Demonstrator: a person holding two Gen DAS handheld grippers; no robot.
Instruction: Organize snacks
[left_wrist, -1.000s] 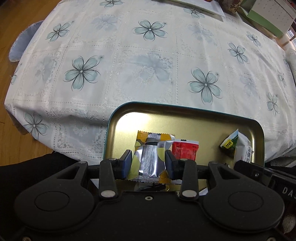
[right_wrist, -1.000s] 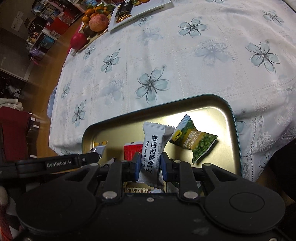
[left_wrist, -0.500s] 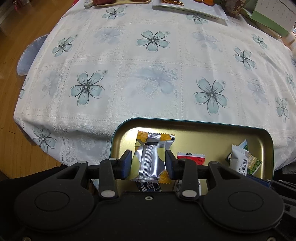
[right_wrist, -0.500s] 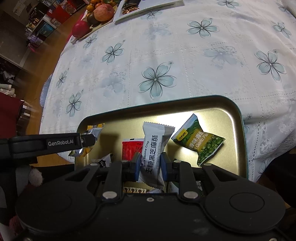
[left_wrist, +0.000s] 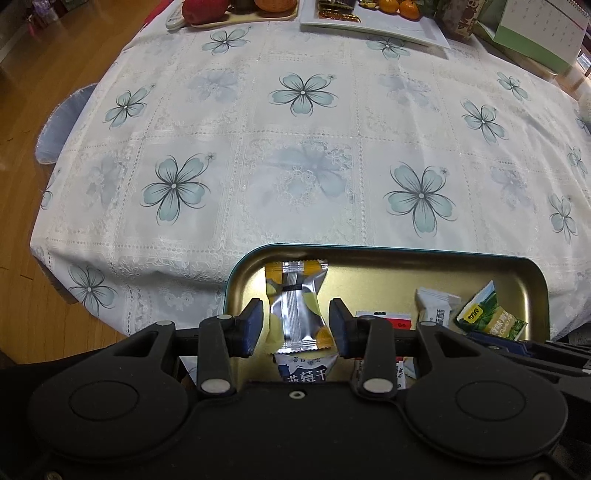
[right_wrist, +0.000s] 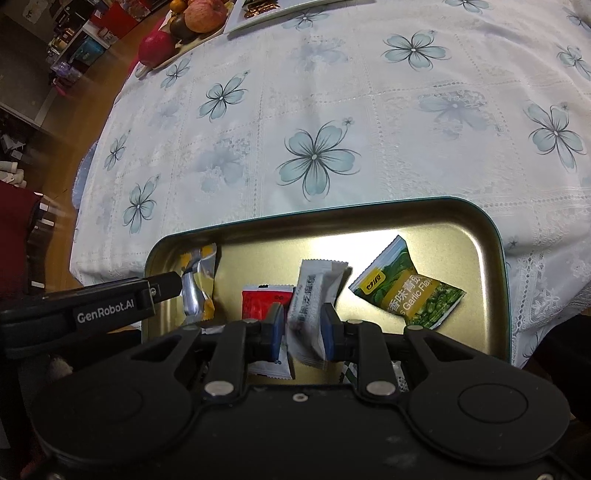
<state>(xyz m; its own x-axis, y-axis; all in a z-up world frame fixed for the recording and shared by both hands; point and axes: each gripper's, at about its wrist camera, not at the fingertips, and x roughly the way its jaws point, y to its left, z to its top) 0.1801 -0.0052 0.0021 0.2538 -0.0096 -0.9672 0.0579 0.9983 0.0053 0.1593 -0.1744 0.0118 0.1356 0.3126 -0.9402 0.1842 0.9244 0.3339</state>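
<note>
Bare flowered tablecloth (left_wrist: 303, 173) fills the frame's middle, open for passage; fruit board (left_wrist: 236, 13) and calendar (left_wrist: 535, 33) crowd the top edge; snack-filled gold tray (right_wrist: 491, 236) blocks the bottom.

"GenRobot.AI" on left claw (right_wrist: 184, 284) arm; "Garlic Fla" on green snack packet (right_wrist: 408, 291).
</note>
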